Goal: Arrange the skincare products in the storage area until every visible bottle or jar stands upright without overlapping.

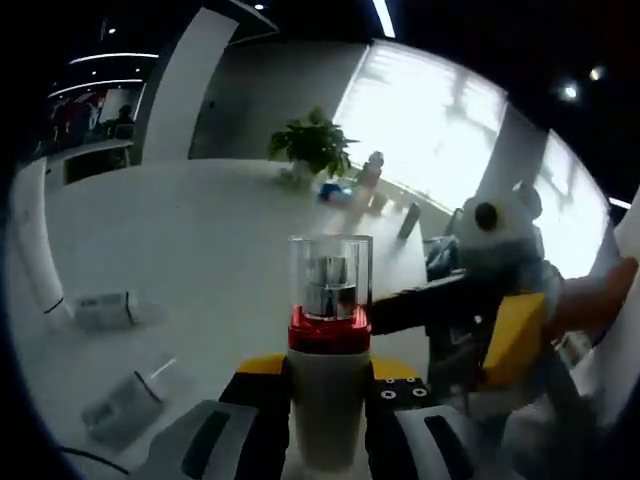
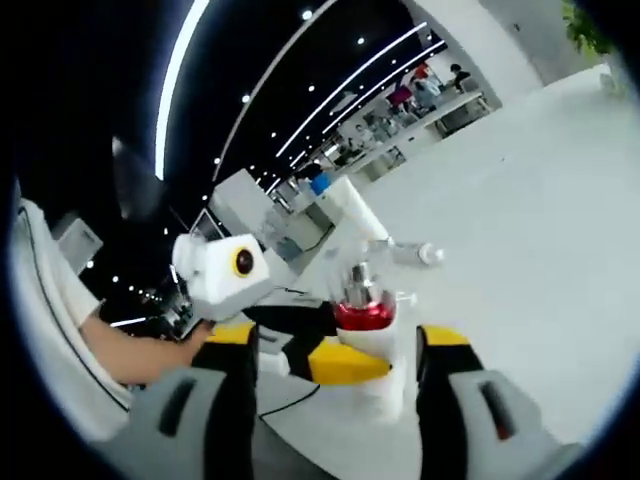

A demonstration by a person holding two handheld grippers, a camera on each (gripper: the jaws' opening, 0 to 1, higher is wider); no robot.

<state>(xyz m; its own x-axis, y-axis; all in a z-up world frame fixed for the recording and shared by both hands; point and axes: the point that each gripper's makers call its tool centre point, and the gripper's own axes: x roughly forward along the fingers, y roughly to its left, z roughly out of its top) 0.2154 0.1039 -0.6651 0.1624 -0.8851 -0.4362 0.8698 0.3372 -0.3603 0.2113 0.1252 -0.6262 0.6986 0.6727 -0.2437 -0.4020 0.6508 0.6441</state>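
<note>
The pump bottle (image 1: 329,385) has a white body, a glossy red collar, a silver pump head and a clear plastic cap over the top. In the left gripper view it stands upright between the left gripper (image 1: 330,420) jaws, which press against its body on both sides, so the tongs are closed on it, low and near in the scene. Beyond it a broad white table (image 1: 200,240) runs far. On the near left of the table lie two clear wrapped packets (image 1: 118,405), one nearer and one a little farther, both flat. At the far end stands a green potted plant (image 1: 312,145) with a few small bottles (image 1: 370,185) just right of it. The right gripper comes in from the right, yellow and black, reaching toward the bottle.

In the right gripper view the same bottle (image 2: 375,350) sits between the right gripper (image 2: 335,400) jaws, which stand wide apart, not touching it. The left gripper (image 2: 300,350) holds it from the left, with a person's hand (image 2: 150,355) behind
</note>
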